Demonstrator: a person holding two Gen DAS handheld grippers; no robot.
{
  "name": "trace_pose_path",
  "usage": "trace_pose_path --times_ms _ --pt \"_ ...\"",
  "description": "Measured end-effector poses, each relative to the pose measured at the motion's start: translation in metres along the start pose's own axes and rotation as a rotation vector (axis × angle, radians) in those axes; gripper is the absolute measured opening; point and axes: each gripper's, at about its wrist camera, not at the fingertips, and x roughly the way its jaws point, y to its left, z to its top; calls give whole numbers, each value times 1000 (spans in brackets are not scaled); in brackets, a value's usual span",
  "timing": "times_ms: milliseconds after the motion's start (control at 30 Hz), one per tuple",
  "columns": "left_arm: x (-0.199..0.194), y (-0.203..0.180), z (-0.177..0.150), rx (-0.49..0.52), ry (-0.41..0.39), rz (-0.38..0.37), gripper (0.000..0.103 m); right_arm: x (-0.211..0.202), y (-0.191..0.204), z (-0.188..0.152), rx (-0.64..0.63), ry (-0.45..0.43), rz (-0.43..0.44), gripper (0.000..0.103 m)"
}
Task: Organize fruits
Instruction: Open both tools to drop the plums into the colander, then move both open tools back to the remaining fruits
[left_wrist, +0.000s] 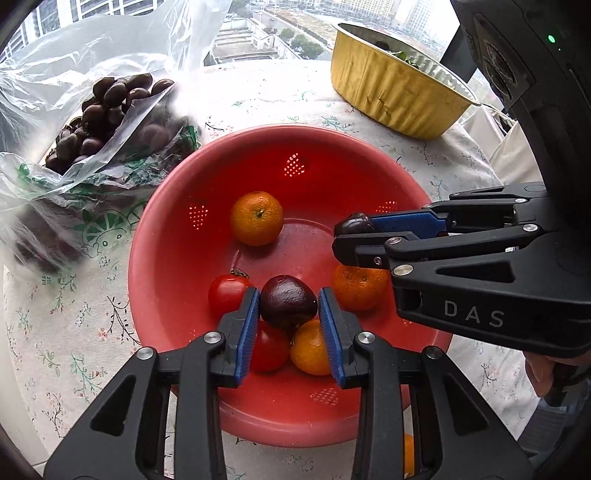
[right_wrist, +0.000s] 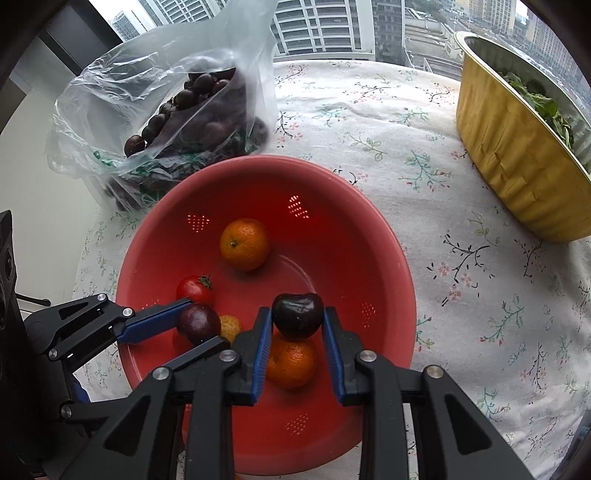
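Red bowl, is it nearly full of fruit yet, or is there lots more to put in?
Done: three oranges and two tomatoes lie in the red bowl. In hand: the right gripper grips a dark cherry over the bowl; a purple fruit sits between the left gripper's pads, on the pile. Left: the bag holds many dark fruits, so plenty remains.

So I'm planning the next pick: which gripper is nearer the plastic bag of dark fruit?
Left. The left gripper hangs over the colander's bag-side half; the right gripper is on its far side from the plastic bag.
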Motion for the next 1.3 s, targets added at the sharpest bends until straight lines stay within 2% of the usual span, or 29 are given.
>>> trace_pose_path --times_ms 33,67,100,333,467,567,733,1033,1133,1300 --pt "-2 0 0 0 -8 -3 49 0 1 0 -2 2 -1 36" --pt "-6 -1 -1 1 -17 3 63 0 2 1 -3 0 -3 40" --pt "-9 -2 -1 3 -26 10 69 -1 3 0 -3 -7 -5 47" --pt "-33 -4 -4 -4 -61 12 69 -19 7 -3 2 -39 3 47" --pt "-54 -1 -18 -22 -85 17 78 -40 5 -12 32 -79 21 49" --pt "-69 -1 -36 -40 -84 16 88 -56 4 -26 61 -108 36 55" --pt "-78 -6 -79 -20 -41 -1 89 -73 -3 -67 98 -105 47 61" --pt "-73 -38 -168 125 91 -78 89 -67 -12 -148 198 -2 80 61" --pt "-70 -46 -184 131 136 -91 89 -65 -10 -165 218 15 84 61" --pt "-69 -53 -189 72 152 -143 89 -67 -2 -179 227 10 93 61"
